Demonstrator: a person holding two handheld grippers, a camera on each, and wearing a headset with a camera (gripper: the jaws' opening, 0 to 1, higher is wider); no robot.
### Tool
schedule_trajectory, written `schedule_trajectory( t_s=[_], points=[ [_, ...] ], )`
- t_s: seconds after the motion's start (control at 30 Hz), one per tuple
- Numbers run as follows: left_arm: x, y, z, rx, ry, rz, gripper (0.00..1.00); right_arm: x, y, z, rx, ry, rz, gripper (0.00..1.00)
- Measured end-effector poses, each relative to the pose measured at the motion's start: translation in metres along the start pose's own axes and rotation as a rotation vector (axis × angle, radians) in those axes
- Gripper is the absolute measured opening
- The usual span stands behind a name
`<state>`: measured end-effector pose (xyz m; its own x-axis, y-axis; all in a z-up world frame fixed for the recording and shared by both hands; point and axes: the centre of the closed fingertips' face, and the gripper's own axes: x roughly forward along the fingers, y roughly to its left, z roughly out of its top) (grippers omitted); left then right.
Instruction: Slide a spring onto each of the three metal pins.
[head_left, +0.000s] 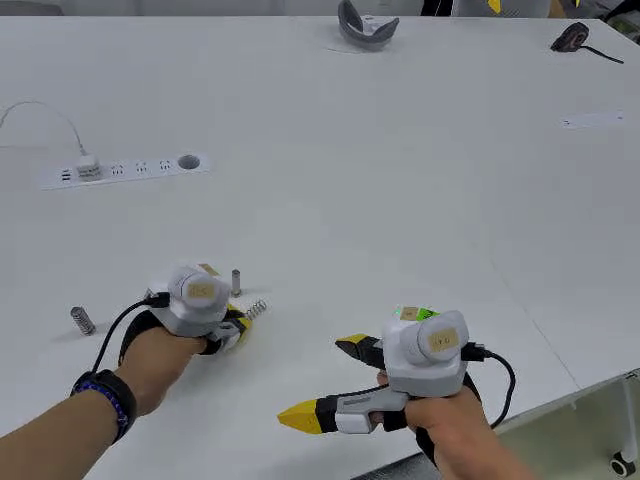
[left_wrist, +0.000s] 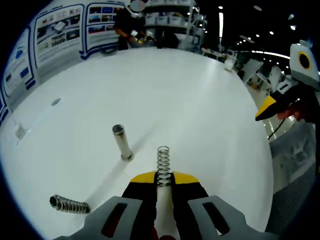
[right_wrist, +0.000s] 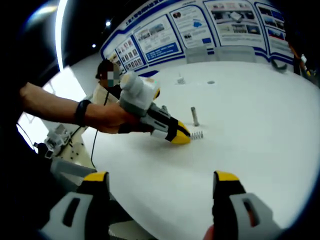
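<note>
Spring-loading step: the left claw (left_wrist: 163, 177) pinches a spring (left_wrist: 163, 161) just beside a bare upright pin (left_wrist: 121, 142) on the table (left_wrist: 200, 100). The right claw (right_wrist: 161, 177) gapes empty. Next, probably, line the spring's bore over the pin's top.

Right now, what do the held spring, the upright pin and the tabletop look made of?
Spring: likely steel wire, shiny grey coils. Pin: metal, silvery with a glossy sheen. Tabletop: smooth plain white, perhaps laminate; can't be sure.

Counted 1 pin (head_left: 236, 281), 2 springs: spring (head_left: 257, 309) just beside pin, other spring (head_left: 82, 320) well apart from pin.
</note>
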<state>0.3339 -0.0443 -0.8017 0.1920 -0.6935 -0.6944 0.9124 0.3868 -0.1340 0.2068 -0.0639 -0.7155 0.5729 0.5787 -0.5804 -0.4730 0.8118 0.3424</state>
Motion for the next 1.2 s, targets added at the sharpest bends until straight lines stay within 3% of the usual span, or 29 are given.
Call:
schedule_trajectory(
  t_s=[0.1, 0.43, 1.2],
  points=[
    [-0.008, -0.006, -0.003, -0.049, -0.023, -0.013, 0.1, 0.0, 0.0, 0.001, 0.006, -0.009, -0.001, 0.87],
    [-0.033, -0.011, -0.015, -0.08, -0.043, -0.01, 0.1, 0.0, 0.002, -0.003, 0.015, -0.007, 0.005, 0.86],
    [-0.065, -0.019, -0.012, -0.104, -0.098, -0.009, 0.1, 0.0, 0.007, -0.004, 0.013, 0.0, 0.016, 0.85]
  ],
)
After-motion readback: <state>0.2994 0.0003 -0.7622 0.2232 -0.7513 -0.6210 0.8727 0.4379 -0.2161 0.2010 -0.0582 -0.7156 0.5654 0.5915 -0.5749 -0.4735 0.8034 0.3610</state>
